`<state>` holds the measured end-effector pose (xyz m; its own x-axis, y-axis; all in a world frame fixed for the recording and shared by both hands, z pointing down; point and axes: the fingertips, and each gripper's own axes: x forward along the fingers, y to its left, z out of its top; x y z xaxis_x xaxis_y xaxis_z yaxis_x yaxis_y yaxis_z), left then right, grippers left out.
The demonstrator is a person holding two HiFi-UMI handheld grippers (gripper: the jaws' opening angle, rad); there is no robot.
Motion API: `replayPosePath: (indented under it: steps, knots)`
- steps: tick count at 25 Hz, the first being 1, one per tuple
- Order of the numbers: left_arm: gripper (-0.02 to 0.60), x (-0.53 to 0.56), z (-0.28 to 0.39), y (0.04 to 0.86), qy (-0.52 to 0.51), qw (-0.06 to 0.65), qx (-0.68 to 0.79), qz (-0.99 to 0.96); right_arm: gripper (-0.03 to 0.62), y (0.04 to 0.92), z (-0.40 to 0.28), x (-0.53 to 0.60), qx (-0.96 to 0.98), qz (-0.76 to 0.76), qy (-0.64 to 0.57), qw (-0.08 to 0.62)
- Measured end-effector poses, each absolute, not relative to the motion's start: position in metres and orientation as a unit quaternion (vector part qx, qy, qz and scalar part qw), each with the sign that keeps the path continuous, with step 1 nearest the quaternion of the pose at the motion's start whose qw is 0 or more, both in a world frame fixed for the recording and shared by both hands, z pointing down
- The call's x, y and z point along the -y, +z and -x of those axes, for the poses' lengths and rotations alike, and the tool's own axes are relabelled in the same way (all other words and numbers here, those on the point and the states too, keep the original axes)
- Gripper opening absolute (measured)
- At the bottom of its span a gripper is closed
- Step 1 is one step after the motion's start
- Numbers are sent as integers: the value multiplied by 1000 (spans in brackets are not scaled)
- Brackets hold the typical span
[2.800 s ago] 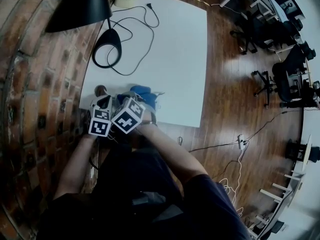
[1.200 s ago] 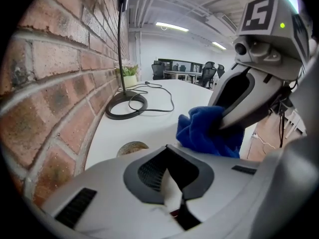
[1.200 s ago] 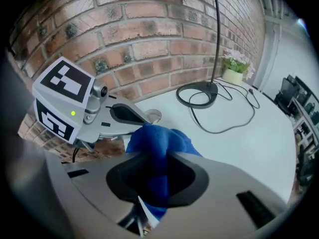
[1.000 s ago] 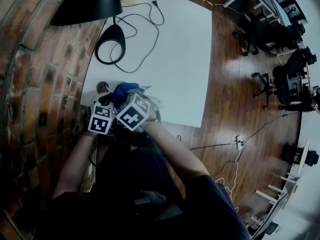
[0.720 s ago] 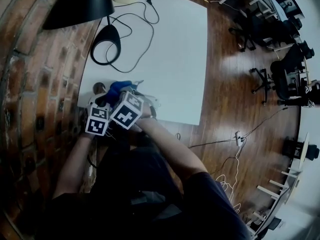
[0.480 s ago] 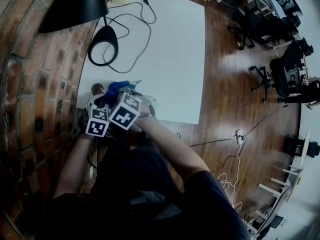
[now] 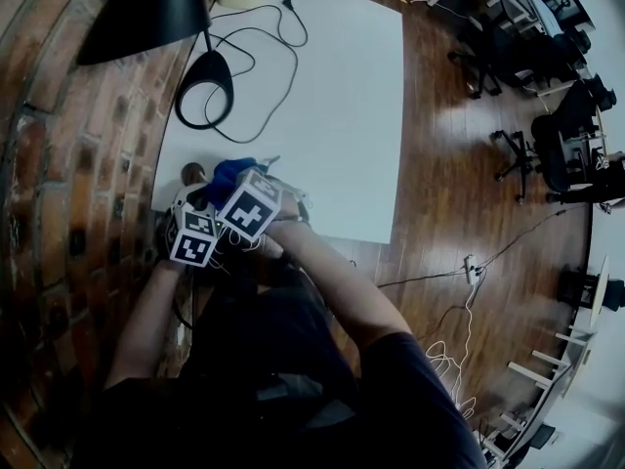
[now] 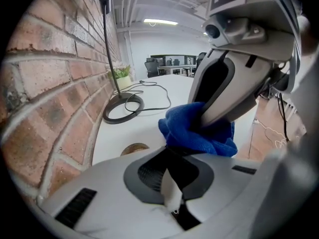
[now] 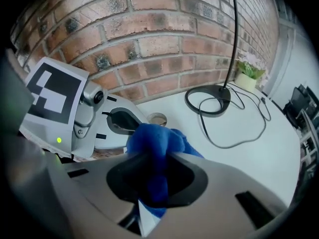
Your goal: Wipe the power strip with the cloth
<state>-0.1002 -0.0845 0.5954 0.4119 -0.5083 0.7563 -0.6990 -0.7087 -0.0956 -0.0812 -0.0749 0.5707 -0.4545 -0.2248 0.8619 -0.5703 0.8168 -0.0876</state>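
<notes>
**Blue cloth pinched in the right tool at the counter's wall-side corner**

The right tool (image 9: 152, 180) is clamped on a bunched blue cloth (image 9: 157, 138). The fabric fills the gap between its jaws and bulges out beyond the tips. The left tool (image 8: 172, 171) has its jaws pressed together. A dark sliver sits at their meeting line, and I cannot tell whether it is a thing or only shadow.

The two tools are close together, almost nose to nose. In the left gripper view the cloth hangs just past the left tool's tips, at about 1 o'clock, under the right tool's grey jaw. In the right gripper view the left tool lies at 10 o'clock of the cloth, its tip touching or just behind the fabric (which of the two is not clear).

In the head view both marker cubes sit over the near corner of the white counter (image 7: 332, 115), beside the brick wall (image 9: 149, 49). The cloth peeks out at 12 o'clock of them. A small brown round disc (image 8: 133, 148) lies on the counter just beside the cloth, at about 10 o'clock of it.

The power strip cannot be made out: the tools, the hands and the cloth cover that corner, and neither gripper view shows it plainly.

Farther along the counter, at 12 o'clock of the tools, stands a black lamp base (image 7: 205, 96). A black cable (image 7: 264, 57) loops beyond it, with a flower pot (image 9: 249, 76) at the far edge.
</notes>
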Motion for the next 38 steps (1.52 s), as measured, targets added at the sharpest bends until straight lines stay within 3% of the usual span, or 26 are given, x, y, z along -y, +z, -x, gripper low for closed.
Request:
replayPosePath:
  steps: [5,38]
  knots:
    - [4,75,104,606,441,109,349,-820,60,571,69,71,830,-270,180,453]
    - [8,74,104,607,449,96,358,-813,61,571,-81,22,787,-412,205,412]
